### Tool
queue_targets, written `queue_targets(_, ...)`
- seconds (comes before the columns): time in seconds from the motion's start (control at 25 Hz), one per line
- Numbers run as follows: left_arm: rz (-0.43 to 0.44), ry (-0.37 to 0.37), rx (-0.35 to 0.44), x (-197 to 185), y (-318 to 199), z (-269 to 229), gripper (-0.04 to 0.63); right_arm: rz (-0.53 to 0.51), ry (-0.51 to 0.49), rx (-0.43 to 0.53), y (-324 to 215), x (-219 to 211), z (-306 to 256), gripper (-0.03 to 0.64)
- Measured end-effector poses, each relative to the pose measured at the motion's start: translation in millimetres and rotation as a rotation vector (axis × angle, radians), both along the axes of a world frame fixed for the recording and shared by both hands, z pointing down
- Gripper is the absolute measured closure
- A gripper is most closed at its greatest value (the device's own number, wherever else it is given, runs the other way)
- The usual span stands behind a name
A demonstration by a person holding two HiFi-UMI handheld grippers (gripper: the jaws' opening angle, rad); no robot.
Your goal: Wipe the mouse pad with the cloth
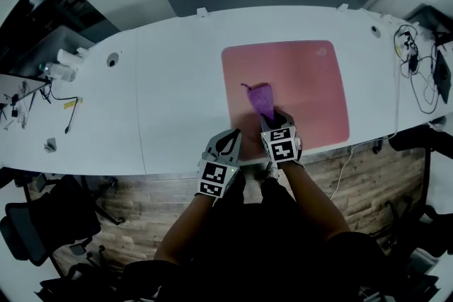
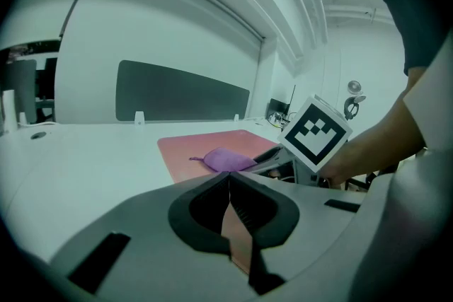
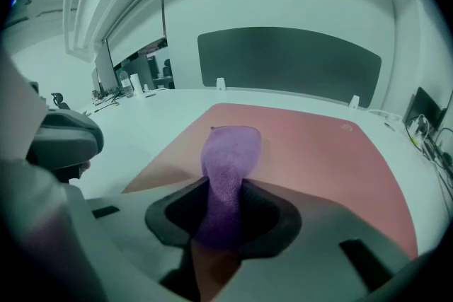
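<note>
On the pad (image 1: 304, 81), left of its middle and toward the near edge, lies the purple cloth (image 1: 260, 97), bunched, with its far end flat on the pad surface. The right gripper (image 1: 272, 120) is clenched on the cloth's near end. The right gripper view shows it plainly: the cloth (image 3: 228, 173) runs up from between the jaws out onto the pad (image 3: 325, 152).

The left gripper (image 1: 230, 136) sits by the pad's near-left corner, jaws pressed together with nothing between them, per its own view (image 2: 230, 205).

Step, as I judge it: wiping is in hand, cloth gripped and down on the pad. The next move calls for dragging the cloth across the right and far parts, pressed flat so it doesn't just roll. The left gripper could pin the corner if the pad slides.

The head view gives the whole layout: pad on a white table (image 1: 177, 95), cables (image 1: 417, 74) at far right. The left gripper view alone shows the cloth (image 2: 226, 159) side-on, a low lump.
</note>
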State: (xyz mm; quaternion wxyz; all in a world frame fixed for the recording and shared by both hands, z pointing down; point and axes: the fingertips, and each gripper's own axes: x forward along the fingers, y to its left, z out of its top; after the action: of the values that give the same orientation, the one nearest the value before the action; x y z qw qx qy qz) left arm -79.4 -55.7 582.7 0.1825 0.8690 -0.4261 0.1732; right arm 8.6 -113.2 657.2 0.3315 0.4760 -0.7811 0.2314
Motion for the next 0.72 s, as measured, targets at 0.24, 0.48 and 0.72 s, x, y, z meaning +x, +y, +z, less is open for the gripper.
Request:
queue_targets(0.24,0.002,-0.008,-0.015,15.6,7.1,3.8,0.574,0.042,0.020,0.012,-8.7,40.2,1.6,0.482)
queue_targets(0.48,0.004,-0.009,-0.015,33.8,6.0,2.1,0.574,0.076,0.024,0.013,-15.0,74.3,1.2,0.482)
queue_targets(0.72,-0.001,-0.005,-0.012,51.0,3.4,1.2,0.574,0.110,0.045,0.006,-18.3,111.6,2.5,0.482)
